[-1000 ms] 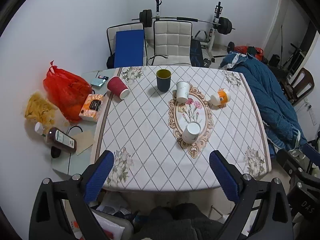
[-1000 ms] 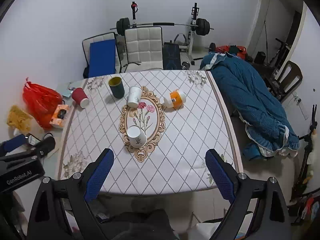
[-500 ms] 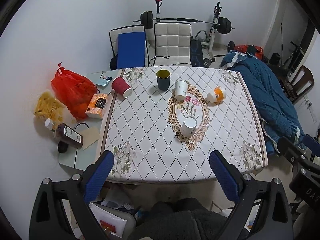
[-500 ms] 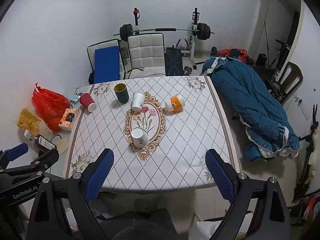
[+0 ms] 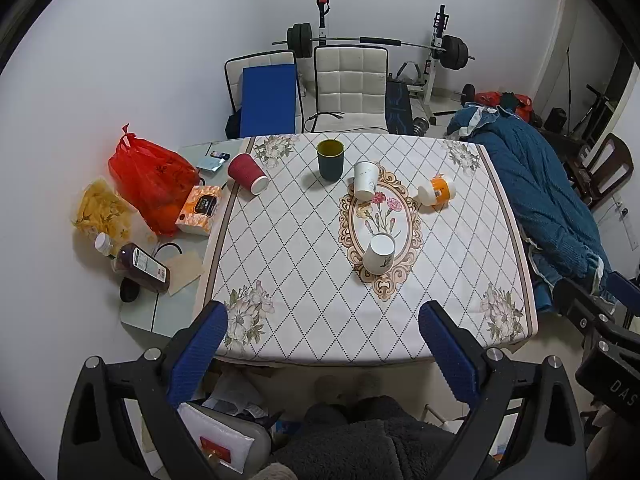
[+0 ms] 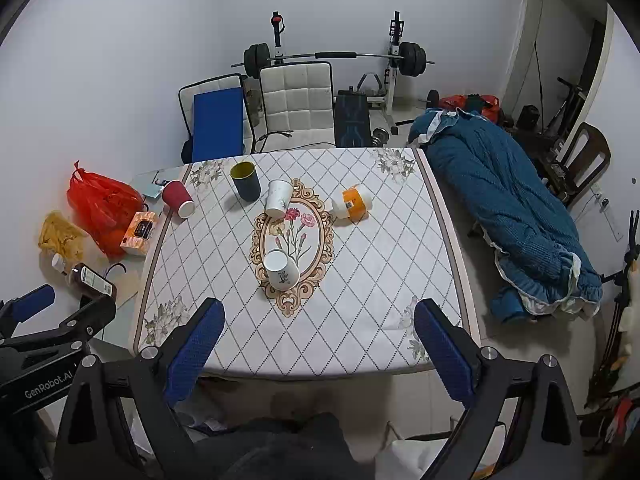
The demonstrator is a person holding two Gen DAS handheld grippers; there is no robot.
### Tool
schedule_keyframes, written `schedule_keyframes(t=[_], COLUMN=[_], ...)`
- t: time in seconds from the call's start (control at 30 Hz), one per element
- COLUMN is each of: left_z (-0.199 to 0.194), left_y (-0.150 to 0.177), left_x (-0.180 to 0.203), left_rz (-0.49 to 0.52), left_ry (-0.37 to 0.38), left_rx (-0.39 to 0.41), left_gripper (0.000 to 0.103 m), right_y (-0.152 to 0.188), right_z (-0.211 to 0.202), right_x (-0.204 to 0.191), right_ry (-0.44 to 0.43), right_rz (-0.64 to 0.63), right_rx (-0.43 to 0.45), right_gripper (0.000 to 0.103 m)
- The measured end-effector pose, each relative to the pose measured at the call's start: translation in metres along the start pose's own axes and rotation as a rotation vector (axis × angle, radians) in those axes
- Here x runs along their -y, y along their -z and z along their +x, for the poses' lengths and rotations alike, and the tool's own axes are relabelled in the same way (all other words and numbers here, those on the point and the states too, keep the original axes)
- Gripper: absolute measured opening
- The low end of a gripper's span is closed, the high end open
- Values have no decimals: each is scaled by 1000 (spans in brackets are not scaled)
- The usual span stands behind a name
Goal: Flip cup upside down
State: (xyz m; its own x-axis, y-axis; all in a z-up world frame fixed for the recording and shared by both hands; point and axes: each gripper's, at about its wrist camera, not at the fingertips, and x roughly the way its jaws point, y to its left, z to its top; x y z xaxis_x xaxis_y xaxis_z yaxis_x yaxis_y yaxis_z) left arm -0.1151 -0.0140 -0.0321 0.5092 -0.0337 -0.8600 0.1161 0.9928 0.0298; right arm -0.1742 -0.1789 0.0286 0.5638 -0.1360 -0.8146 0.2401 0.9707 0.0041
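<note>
A white paper cup (image 5: pixel 379 253) stands upside down on the oval flower motif of the table; it also shows in the right wrist view (image 6: pixel 281 269). A second white cup (image 5: pixel 365 180) (image 6: pixel 277 198) stands upside down farther back. A dark green cup (image 5: pixel 330 159) (image 6: pixel 245 180) stands upright. A red cup (image 5: pixel 247 173) (image 6: pixel 178 198) and an orange cup (image 5: pixel 437 190) (image 6: pixel 353 203) lie on their sides. My left gripper (image 5: pixel 322 346) and right gripper (image 6: pixel 316 342) are open and empty, held high over the table's near edge.
The table (image 5: pixel 304 264) has a diamond-pattern cloth. Left of it lie a red bag (image 5: pixel 150 176), a tissue box (image 5: pixel 200 209) and a bottle (image 5: pixel 138 262). Two chairs (image 5: pixel 348 84) and a barbell rack stand behind. A blue blanket (image 6: pixel 508 200) lies at the right.
Both grippers have pulled back and up from the table, so the table and cups look smaller. The cups have not moved.
</note>
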Motion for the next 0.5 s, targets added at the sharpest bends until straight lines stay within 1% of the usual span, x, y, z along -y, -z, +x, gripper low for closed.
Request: schedule_keyframes(t=[0.5], left_z=[0], left_y=[-1], left_x=[2], left_rz=[-3], left_ry=[-2], left_rx=[1], left_gripper=[98], right_y=[-2], right_z=[4], right_x=[5], right_ry=[-2], right_rz=[-2], right_rx=[3], right_gripper=[98])
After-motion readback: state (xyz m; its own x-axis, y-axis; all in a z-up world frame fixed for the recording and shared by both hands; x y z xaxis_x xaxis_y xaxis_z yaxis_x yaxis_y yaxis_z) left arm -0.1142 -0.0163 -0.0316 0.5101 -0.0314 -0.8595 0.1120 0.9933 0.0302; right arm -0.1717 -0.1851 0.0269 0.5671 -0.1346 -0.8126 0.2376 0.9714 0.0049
